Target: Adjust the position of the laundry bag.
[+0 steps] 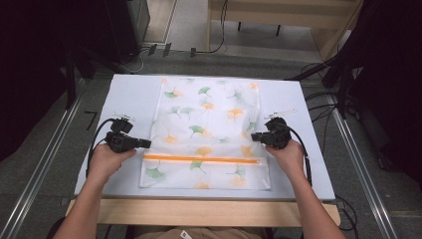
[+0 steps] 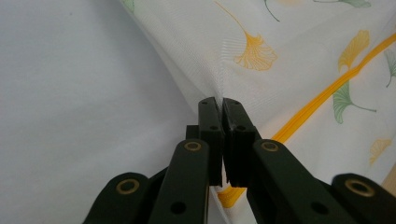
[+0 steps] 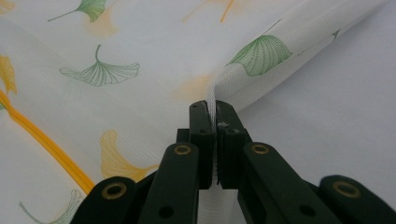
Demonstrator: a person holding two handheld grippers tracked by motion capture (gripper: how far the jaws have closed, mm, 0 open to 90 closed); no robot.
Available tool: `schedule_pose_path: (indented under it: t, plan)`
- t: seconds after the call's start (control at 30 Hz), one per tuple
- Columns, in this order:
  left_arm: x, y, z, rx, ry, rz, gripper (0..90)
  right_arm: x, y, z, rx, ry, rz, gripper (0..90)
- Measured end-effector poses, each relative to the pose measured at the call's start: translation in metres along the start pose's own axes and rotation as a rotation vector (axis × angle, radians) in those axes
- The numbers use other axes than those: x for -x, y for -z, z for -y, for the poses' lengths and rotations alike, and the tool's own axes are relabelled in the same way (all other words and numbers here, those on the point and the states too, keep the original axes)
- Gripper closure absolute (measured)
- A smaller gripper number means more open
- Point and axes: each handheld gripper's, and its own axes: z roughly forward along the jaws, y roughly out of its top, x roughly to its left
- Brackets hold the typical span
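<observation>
A white mesh laundry bag printed with green and orange ginkgo leaves (image 1: pixel 206 132) lies flat on the pale blue-grey counter (image 1: pixel 134 94), roughly centred, its long axis running away from the person. An orange zipper (image 1: pixel 201 160) crosses the bag from side to side in its near part, parallel to the near counter edge.

Left tongs (image 1: pixel 147 143): held in the person's left hand (image 1: pixel 107 162) at the bag's left edge, just above the zipper line. In the left gripper view the two black jaws stand pressed together, with a pinch of the mesh edge caught between the tips (image 2: pixel 220 105). The fabric rises from the counter surface toward the pinch point in a taut fold. The orange zipper (image 2: pixel 327 93) runs diagonally just to the right of the jaws.

Right tongs (image 1: pixel 255 136): held in the person's right hand (image 1: pixel 286 153) at the bag's right edge, slightly farther from the person than the zipper. In the right gripper view the jaws are clenched on a thin strip of white mesh (image 3: pixel 212 135), which shows between the pads along their full length. The bag edge lifts off the counter in a rolled fold bearing a green leaf print (image 3: pixel 261 53).

Both tongs point inward, toward each other across the bag. Black cables trail from each toward the person's forearms.
</observation>
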Motion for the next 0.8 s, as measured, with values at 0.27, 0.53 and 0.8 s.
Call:
schedule_pose_path:
  t: [0.27, 0.53, 0.8]
  plan:
    - [-0.014, 0.010, 0.009, 0.000, 0.032, -0.007, 88.5, -0.011, -0.009, -0.005, -0.006, 0.021, -0.022, 88.8]
    - [-0.021, 0.006, 0.017, 0.017, 0.069, 0.037, 76.1, -0.012, -0.015, -0.006, -0.046, 0.068, 0.049, 77.8]
    - [-0.005, 0.014, 0.015, 0.052, 0.008, -0.023, 54.0, -0.007, -0.003, -0.007, 0.011, 0.058, 0.029, 56.1]
